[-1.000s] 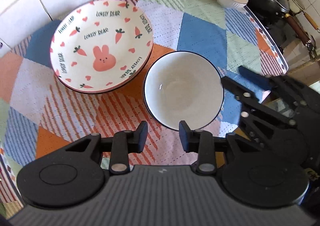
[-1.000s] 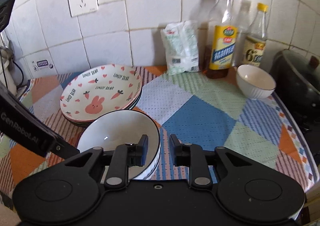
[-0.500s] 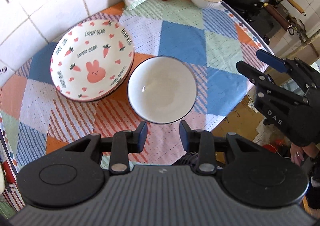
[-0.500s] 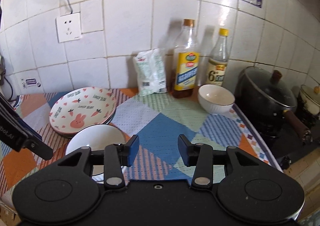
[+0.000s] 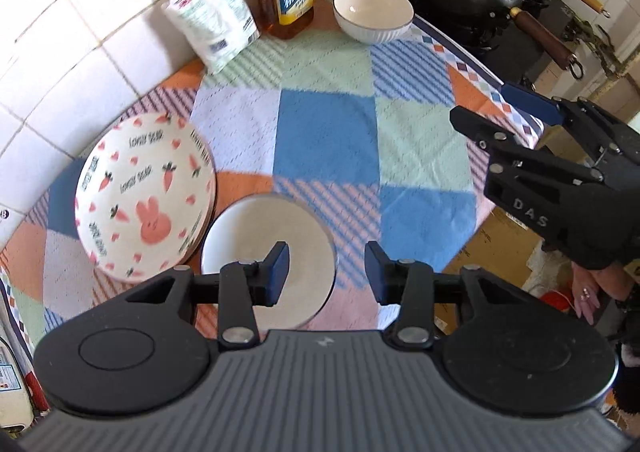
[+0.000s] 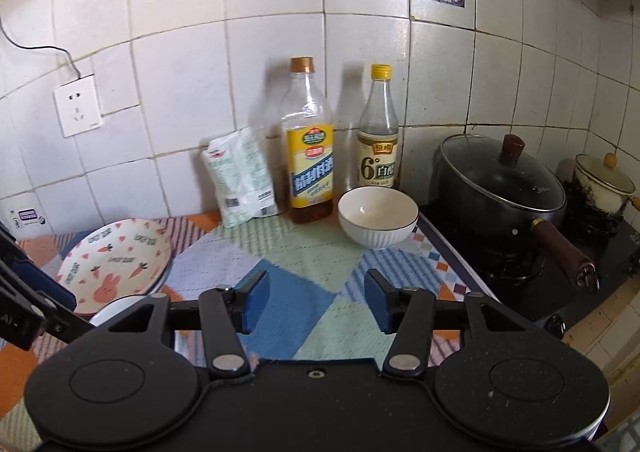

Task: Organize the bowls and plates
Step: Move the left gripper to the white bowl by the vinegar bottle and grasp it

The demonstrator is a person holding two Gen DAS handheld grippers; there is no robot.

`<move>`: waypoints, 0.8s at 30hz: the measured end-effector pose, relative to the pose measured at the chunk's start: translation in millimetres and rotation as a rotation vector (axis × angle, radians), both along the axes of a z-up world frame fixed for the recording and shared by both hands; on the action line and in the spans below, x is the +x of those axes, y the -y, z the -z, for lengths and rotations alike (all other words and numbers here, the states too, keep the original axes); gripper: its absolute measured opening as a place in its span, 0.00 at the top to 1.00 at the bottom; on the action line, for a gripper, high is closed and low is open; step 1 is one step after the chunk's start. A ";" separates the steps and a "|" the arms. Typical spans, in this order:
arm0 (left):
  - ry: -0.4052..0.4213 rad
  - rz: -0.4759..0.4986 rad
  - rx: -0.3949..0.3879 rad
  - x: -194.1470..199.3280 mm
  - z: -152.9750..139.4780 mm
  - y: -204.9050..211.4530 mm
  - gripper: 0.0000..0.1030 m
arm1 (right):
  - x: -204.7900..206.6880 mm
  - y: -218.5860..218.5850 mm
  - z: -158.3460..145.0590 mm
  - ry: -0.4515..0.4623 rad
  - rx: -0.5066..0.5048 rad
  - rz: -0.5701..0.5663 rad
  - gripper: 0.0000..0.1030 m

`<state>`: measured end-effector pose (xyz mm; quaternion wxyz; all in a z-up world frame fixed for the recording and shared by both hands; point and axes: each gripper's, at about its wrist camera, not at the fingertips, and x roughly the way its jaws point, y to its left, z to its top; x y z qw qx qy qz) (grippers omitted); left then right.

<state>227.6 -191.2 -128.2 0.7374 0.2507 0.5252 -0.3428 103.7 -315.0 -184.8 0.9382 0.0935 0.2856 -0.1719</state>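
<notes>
The small ribbed bowl [image 6: 377, 217] still to be gathered stands well ahead of the right gripper [image 6: 316, 302], just in front of the two bottles [image 6: 310, 144] and beside the black pot [image 6: 502, 182]. It looks like glazed ceramic: stiff, fairly heavy for its size, smooth enough to slip, and likely to chip if knocked against the bottles. The sensible hold is on the near rim, one finger inside and one outside, pinched firmly.

The right gripper hovers above the tabletop [image 6: 288, 248], fingers spread wide and empty, aimed roughly level toward that bowl. The left gripper [image 5: 326, 272] hangs higher, tilted downward, its fingers also apart and holding nothing. Under its left finger sits the wider white bowl [image 5: 267, 260], and further left of the fingers the stack of rabbit-print plates [image 5: 144, 196], rims almost touching.
</notes>
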 end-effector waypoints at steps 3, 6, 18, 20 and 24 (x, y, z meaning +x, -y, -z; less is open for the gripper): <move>0.011 -0.017 0.010 5.6 1.9 25.1 0.61 | 7.9 26.1 8.7 0.001 0.010 0.014 0.31; 0.001 -0.053 -0.036 13.1 -0.3 46.4 0.56 | 18.1 56.6 18.8 -0.015 0.054 -0.001 0.26; 0.050 -0.176 -0.168 45.8 -0.9 140.0 0.42 | 52.8 129.3 52.3 0.000 0.105 -0.125 0.14; 0.044 -0.232 -0.186 56.7 4.8 151.6 0.35 | 60.4 140.0 60.1 -0.015 0.109 -0.137 0.14; 0.034 -0.315 -0.194 75.6 20.1 172.6 0.33 | 77.4 155.9 77.1 -0.045 0.106 -0.174 0.14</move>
